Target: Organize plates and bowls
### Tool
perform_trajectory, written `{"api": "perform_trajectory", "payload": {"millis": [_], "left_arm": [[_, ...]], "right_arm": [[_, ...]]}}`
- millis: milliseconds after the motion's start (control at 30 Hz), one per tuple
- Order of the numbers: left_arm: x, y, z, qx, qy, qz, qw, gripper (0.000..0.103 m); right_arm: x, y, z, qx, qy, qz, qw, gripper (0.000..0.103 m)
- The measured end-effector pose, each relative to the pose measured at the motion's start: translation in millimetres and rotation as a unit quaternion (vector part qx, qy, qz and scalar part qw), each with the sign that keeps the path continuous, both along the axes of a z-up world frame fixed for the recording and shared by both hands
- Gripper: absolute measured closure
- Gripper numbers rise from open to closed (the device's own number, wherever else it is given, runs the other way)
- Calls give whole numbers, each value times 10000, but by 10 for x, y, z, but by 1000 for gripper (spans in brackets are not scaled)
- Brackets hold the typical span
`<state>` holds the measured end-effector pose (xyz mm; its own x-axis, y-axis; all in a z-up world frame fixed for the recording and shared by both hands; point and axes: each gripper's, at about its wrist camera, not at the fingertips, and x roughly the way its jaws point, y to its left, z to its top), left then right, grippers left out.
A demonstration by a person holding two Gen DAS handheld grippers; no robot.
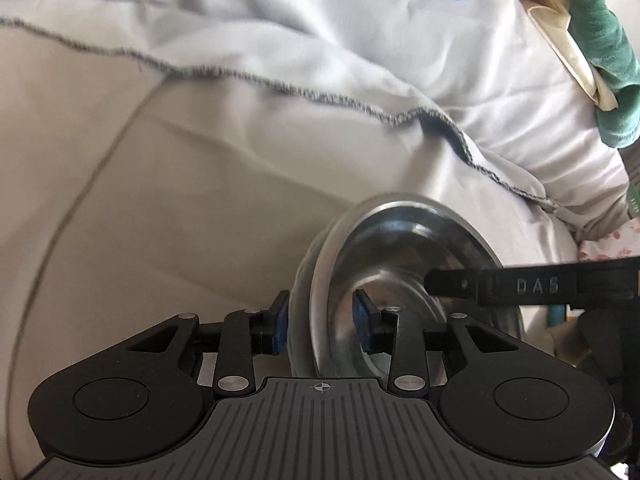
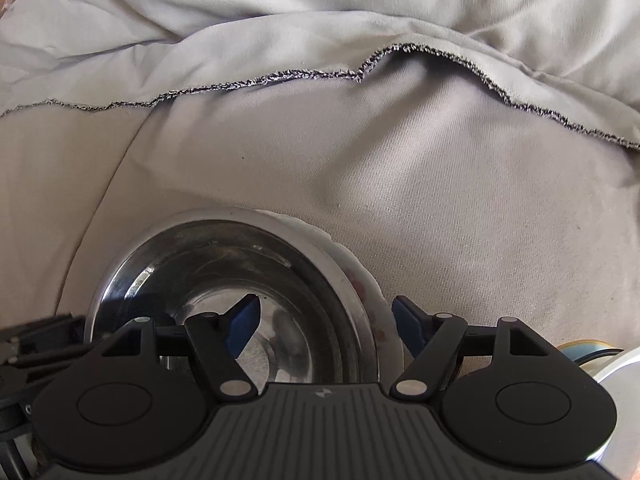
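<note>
A steel bowl (image 1: 400, 276) sits nested in a paler plate (image 1: 308, 276) on a rumpled sheet (image 1: 200, 200). The bowl's near rim lies between the left gripper's (image 1: 322, 320) blue pads (image 1: 362, 322): one pad is outside the stack, the other inside the bowl. A gap shows on both sides of the rim, so the jaws are apart and pressing on nothing.

The right gripper (image 2: 326, 328) straddles the opposite rim. Its left pad (image 2: 244, 326) hangs inside the bowl (image 2: 224, 280); its right pad stands just outside the plate's edge (image 2: 352, 264). The jaws are spread wide with clear space around the rim, not clamped.

In the left view the right gripper's black finger, marked with letters, reaches over the bowl from the right.

Beyond both grippers a frayed dark hem (image 2: 280, 76) crosses the sheet. Far to the upper right of the left gripper lies green cloth (image 1: 600, 48).
</note>
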<state>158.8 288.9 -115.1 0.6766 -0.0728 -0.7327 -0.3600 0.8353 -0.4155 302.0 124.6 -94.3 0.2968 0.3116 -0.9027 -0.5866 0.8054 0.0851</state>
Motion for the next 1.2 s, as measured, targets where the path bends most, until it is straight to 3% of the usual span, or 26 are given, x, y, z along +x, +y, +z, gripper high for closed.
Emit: {"api": "perform_trajectory", "payload": {"millis": [200, 333, 467, 633, 767, 900, 1000, 1200], "left_arm": [[-124, 19, 169, 209, -398, 284, 9986, 76], [-200, -55, 360, 525, -539, 368, 9965, 76], [-267, -163, 570, 668, -741, 362, 9944, 76], [-245, -476, 785, 855, -769, -111, 9933, 76], [-243, -803, 958, 910, -919, -582, 9899, 76], [-130, -1080, 1034, 521, -1126, -942, 9878, 76], [61, -1299, 1015, 215, -966, -1084, 9892, 76], [414, -1769, 927, 346, -586, -1308, 9891, 76]], "right_arm": [[-162, -150, 172, 283, -398, -15, 9988, 30], [-374, -367, 472, 595, -1034, -60, 9928, 30], [-482, -577, 689, 564, -1608, -153, 9853, 30], [-431, -1047, 885, 930, -1591, -725, 9802, 30], [-407, -1465, 886, 908, -1732, -1213, 9732, 30], [-390, -1862, 772, 845, -1664, -1485, 9711, 30], [-359, -2132, 726, 976, -1590, -1565, 9699, 30], [-232, -2604, 506, 1455, -1498, -1841, 9605, 34]]}}
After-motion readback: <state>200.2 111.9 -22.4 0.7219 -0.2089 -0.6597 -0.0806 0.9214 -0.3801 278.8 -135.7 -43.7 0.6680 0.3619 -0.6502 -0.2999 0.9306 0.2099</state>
